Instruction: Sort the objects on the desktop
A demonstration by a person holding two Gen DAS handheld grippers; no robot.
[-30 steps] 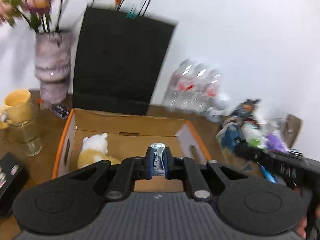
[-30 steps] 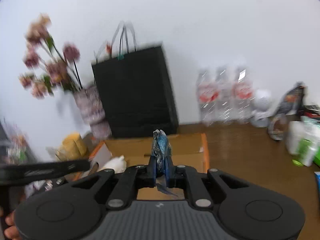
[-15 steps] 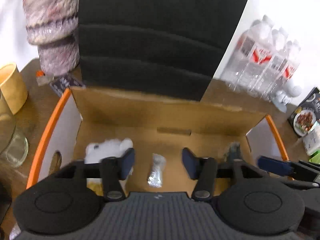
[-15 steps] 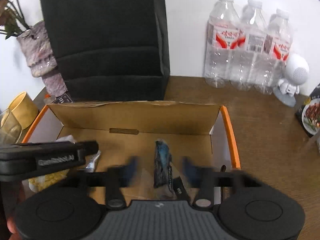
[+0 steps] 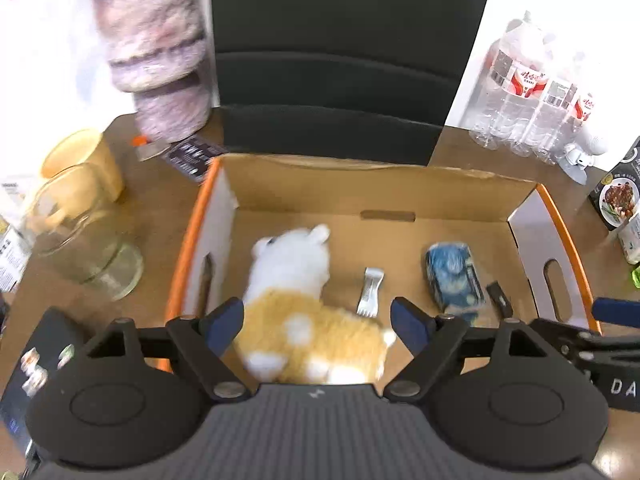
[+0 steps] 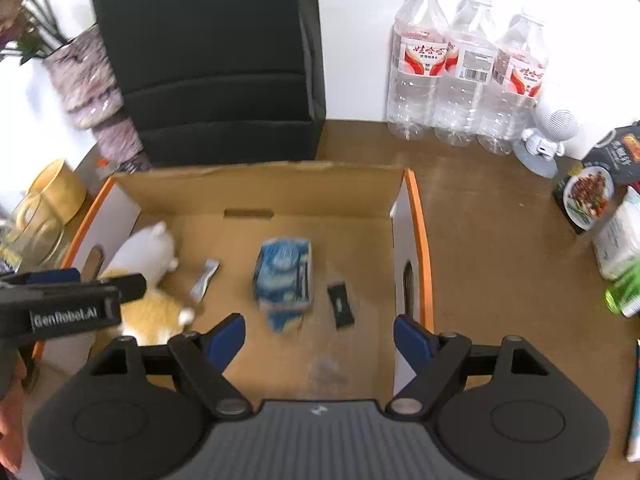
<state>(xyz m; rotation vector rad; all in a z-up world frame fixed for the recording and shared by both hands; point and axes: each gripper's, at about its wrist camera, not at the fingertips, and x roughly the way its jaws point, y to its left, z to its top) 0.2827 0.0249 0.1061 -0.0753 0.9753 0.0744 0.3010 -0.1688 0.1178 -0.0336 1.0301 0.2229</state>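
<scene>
Cardboard box (image 5: 400, 194): sitting open on the tabletop (image 6: 500, 240), already holding a stuffed toy (image 5: 304, 304), a silver sachet (image 5: 370, 292), a blue packet (image 6: 284, 276) and a small black stick (image 6: 340, 306).
Left gripper (image 5: 316, 322): jaws have just been opening – now standing wide above the toy, nothing between them; the sachet is lying loose on the box floor.
Right gripper (image 6: 320, 336): likewise just been opening, wide and empty, the blue packet lying below it.
Risk: wide jaws are hanging low inside the box – lifting carelessly could be snagging the toy's fur or catching the orange-edged side wall (image 6: 416, 240) and dragging the box.
Remaining: bottles (image 6: 460, 68) and food packs (image 6: 592, 192) are waiting outside on the right.
</scene>
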